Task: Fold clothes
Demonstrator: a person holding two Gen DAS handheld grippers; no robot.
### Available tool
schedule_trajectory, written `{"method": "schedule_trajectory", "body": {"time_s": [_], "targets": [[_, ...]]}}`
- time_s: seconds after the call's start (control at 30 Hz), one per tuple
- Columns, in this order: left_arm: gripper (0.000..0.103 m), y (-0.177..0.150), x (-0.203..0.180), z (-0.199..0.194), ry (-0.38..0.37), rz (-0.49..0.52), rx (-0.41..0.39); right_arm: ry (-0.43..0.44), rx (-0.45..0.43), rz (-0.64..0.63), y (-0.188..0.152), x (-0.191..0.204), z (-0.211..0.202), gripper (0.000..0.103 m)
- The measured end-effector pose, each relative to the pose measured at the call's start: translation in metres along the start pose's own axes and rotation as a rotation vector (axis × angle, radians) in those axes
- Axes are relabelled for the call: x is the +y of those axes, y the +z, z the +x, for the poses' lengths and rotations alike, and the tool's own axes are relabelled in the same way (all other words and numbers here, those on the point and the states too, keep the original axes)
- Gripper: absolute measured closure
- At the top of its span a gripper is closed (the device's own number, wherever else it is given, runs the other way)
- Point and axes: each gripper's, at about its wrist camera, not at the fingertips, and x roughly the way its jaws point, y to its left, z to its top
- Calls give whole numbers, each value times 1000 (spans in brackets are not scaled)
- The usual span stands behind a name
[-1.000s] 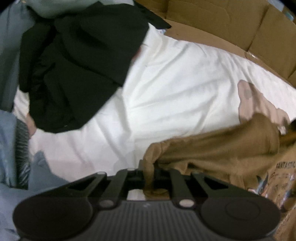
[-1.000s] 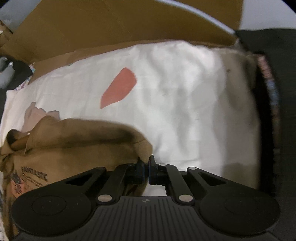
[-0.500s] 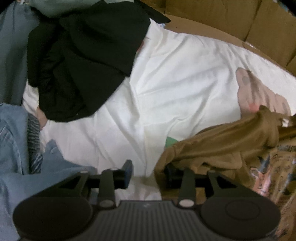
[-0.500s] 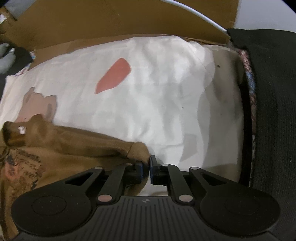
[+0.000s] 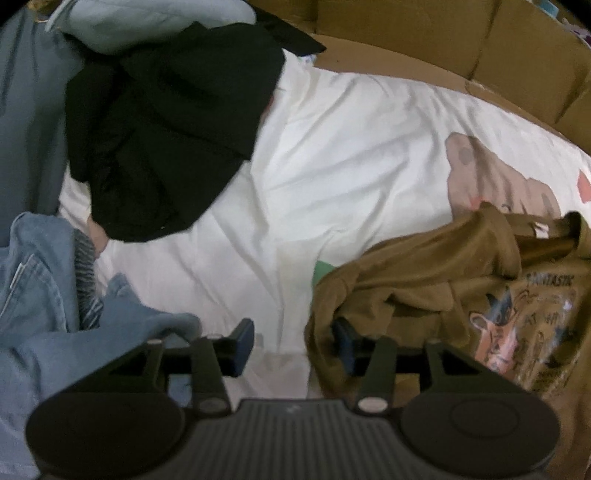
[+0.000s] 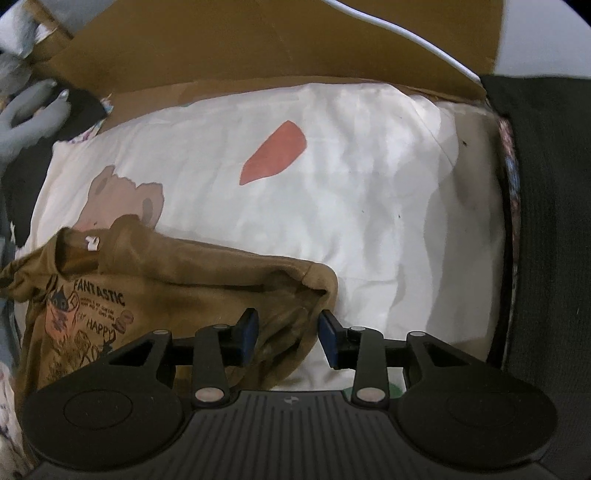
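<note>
Left wrist view, from left to right. Crumpled blue denim (image 5: pixel 40 306) fills the lower left corner; above it a heap of black clothing (image 5: pixel 170 129) lies on the white sheet (image 5: pixel 351 155), with a pale blue garment (image 5: pixel 147 18) at the top edge. The left gripper (image 5: pixel 293 341) points steeply down at the sheet, and its jaws are opening. Bare sheet and the edge of the brown shirt's sleeve lie in the gap; the left blue pad (image 5: pixel 242 341) stands over bare sheet, while the right pad is partly tucked into the sleeve folds, and whether it touches the cloth cannot be told. The brown T-shirt (image 5: pixel 461 266) lies bunched at the right of the sheet, printed side up, collar toward a bear motif (image 5: pixel 491 173) on the sheet. Cardboard panels (image 5: pixel 480 48) border the far side.

Right wrist view, from left to right. The same brown T-shirt (image 6: pixel 147 280) occupies the lower left, its print reading "FANTASTIC". The right gripper (image 6: pixel 288 336) hovers over the shirt's other sleeve with jaws opening; loose sleeve cloth lies between the pads, which do not press it. A red patch (image 6: pixel 275 153) marks the sheet's middle. Dark knit fabric (image 6: pixel 550 221) covers the right edge, and a white cable (image 6: pixel 406 33) crosses the cardboard above.
</note>
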Motion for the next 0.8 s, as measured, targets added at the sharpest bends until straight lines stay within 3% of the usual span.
{"method": "schedule_trajectory", "body": {"time_s": [0.13,0.43,0.8], "targets": [[53,2,1,-16,2,-43,-46,19,-42,-13,8,5,-13,60],[53,26,-17,-40,-18,-16,-145,61,-112,-85,22,31,-21,60],[54,56,-42,-2,-118,-36,-154,114,-100,-130,40,74,25,60]]}}
